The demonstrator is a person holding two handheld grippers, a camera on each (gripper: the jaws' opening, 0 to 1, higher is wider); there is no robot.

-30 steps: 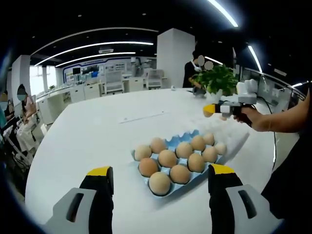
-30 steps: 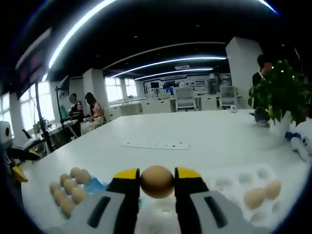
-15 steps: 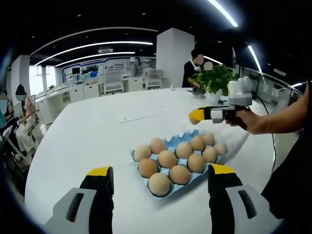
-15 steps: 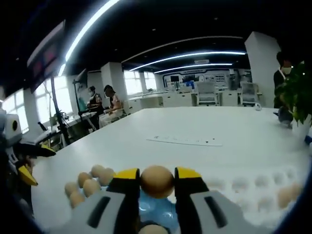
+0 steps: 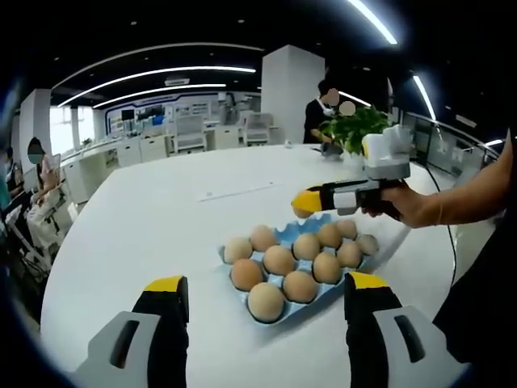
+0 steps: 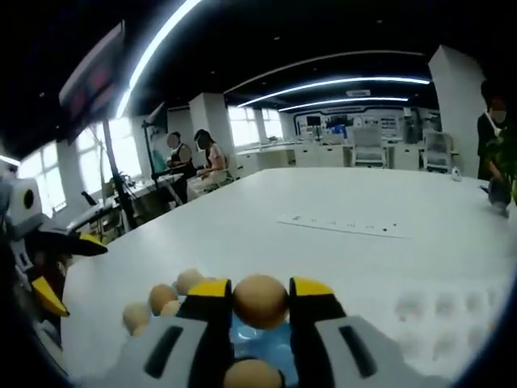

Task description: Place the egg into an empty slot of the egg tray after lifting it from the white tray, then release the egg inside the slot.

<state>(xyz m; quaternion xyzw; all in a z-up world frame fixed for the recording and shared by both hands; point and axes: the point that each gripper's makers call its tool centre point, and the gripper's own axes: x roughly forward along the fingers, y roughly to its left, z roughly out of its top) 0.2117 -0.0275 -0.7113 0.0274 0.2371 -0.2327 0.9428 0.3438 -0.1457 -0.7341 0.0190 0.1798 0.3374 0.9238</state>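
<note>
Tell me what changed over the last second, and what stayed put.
The right gripper, still shut on the egg, travelled from over the white tray across to above the blue egg tray. Nothing was let go. The left gripper stayed open and still short of the egg tray, and the eggs already in the slots did not move.

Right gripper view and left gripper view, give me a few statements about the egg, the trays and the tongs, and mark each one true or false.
1. The right tongs hold an egg between their yellow tips. True.
2. The left tongs grip an egg too. False: they are open, with nothing between them.
3. The blue egg tray sits on a white table. True.
4. The blue egg tray holds no eggs. False: it already holds many.
5. The held egg already rests in a slot. False: it is clamped above the tray.
</note>
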